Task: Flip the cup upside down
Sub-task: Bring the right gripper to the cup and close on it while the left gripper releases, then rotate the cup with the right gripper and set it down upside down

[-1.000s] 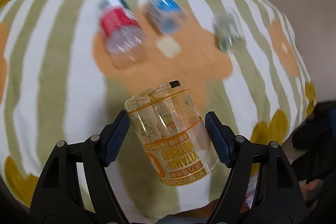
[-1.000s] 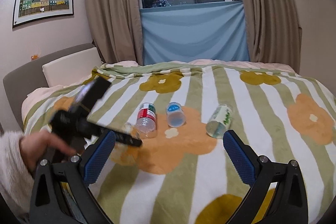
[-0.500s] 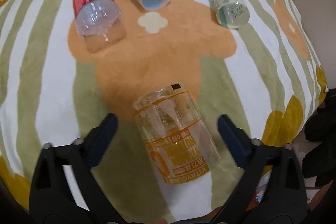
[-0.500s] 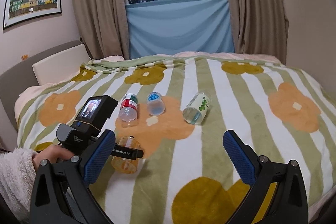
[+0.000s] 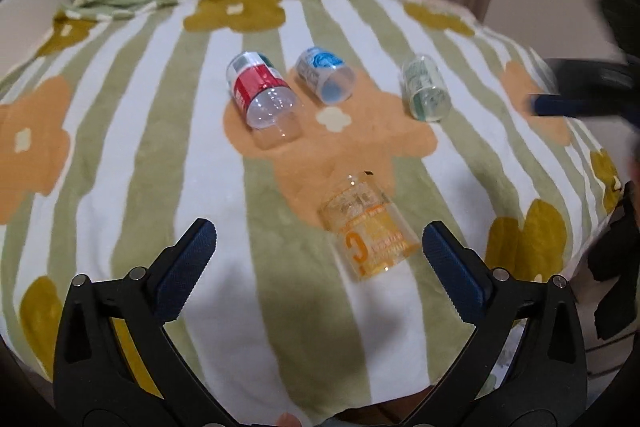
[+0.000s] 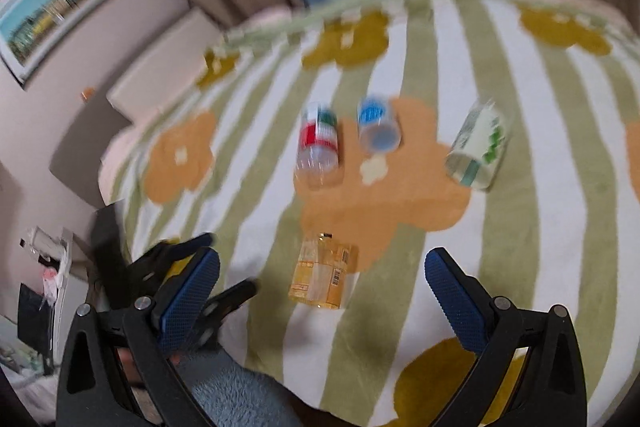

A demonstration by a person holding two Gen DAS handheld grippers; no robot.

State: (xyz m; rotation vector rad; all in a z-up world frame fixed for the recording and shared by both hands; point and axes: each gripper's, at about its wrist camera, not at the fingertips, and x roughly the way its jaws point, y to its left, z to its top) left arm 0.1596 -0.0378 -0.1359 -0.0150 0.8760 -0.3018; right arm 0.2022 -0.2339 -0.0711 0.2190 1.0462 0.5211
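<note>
While both tools hang spread wide and grip nothing, the left tool (image 5: 318, 255) sits over the near edge of the bed (image 5: 120, 131), and the orange cup (image 5: 370, 229) stands mouth-down just beyond it, near that edge. Farther toward the middle lie a red cup (image 5: 260, 93), a blue cup (image 5: 326, 81) and a green cup (image 5: 426, 95), all on their sides. The right tool (image 6: 322, 285) hovers nearby.

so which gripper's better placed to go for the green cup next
Right, probably. The green cup lies on its side at the right end of the row. The open right gripper faces the cups; the left gripper sits farther from it.
</note>
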